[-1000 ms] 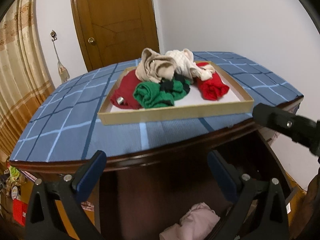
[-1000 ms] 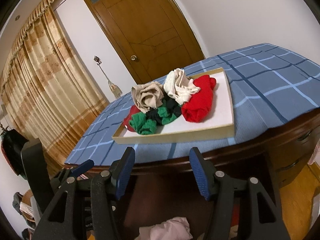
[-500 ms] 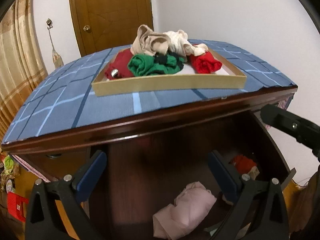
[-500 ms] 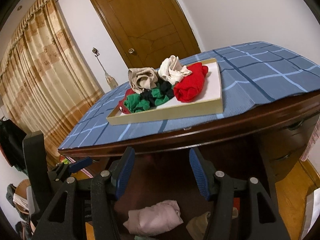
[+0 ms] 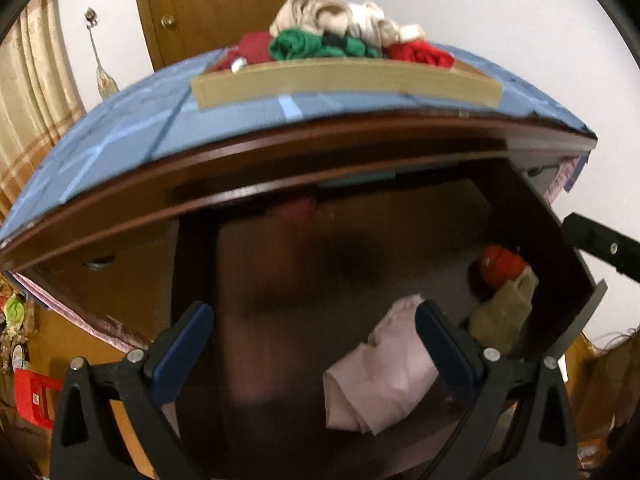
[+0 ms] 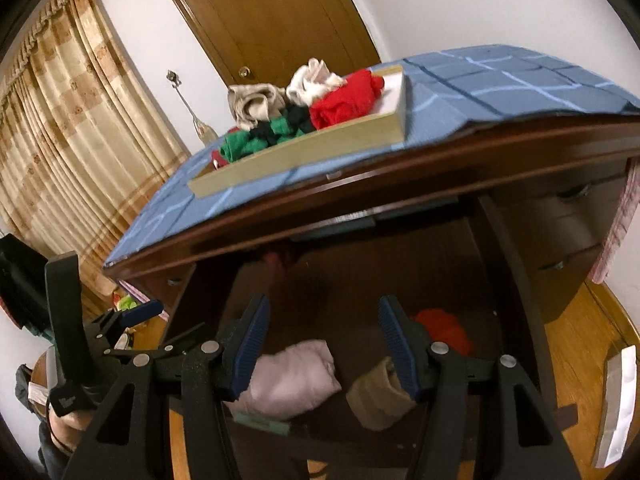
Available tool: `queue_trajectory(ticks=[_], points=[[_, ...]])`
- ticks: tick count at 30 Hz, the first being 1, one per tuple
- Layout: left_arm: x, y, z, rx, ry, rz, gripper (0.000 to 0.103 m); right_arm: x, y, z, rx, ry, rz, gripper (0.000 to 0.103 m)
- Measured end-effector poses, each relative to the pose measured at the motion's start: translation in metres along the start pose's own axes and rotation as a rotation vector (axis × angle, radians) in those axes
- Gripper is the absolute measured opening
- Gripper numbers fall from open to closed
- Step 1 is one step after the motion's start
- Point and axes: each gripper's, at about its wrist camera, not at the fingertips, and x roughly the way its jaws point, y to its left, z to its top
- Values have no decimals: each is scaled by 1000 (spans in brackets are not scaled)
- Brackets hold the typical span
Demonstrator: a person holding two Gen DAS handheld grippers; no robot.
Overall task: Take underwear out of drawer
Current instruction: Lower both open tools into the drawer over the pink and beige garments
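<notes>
The left hand-held gripper points down into the open dark wooden drawer, its blue-padded jaws spread wide with nothing between the pads. Just ahead of it, close to its right-side finger, lies a folded pale pink cloth underwear piece on the drawer floor. Further ahead and to the right of this gripper sit a rolled beige cloth piece and, touching it from behind, a bright red bunched cloth piece, both near the drawer's right wall.

The right hand-held gripper also tilts down over the drawer, jaws held about half open and empty. Seen from it, the pale pink piece lies below and just ahead of its left finger, the beige roll just below its right finger, and the red bunch ahead, beyond the right finger. Whether either gripper touches the cloth cannot be told; the pads look clear of it.

Above and beyond both grippers, the worktop carries a blue checked cloth cover. On it rests a shallow tan cardboard tray holding a heap of red, green, black, beige and cream clothes. Behind stand a brown wooden door and, off to the left, tan patterned curtains. The left-wrist view is blurred.
</notes>
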Motion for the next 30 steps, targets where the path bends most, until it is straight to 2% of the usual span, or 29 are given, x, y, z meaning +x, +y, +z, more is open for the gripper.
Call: queue_trajectory(ticks=[11,15,19,23,25,30], points=[[26,10,-19,-11,144,-101,102,4,-21,-20,53,94,-10,59],[31,3,-16,12,183,-143,102,4,-28,-18,65,97,-19,59],[41,-7,-10,58,223,-155,102,0,-40,-14,100,76,-26,59],[56,-16,-7,105,299,-164,86,-3,-44,-11,112,69,-18,59],[64,-18,-6,121,342,-201,82,-3,-45,-10,109,75,-9,59],[66,-26,-6,165,385,-284,82,-4,-53,-5,136,78,-4,59]])
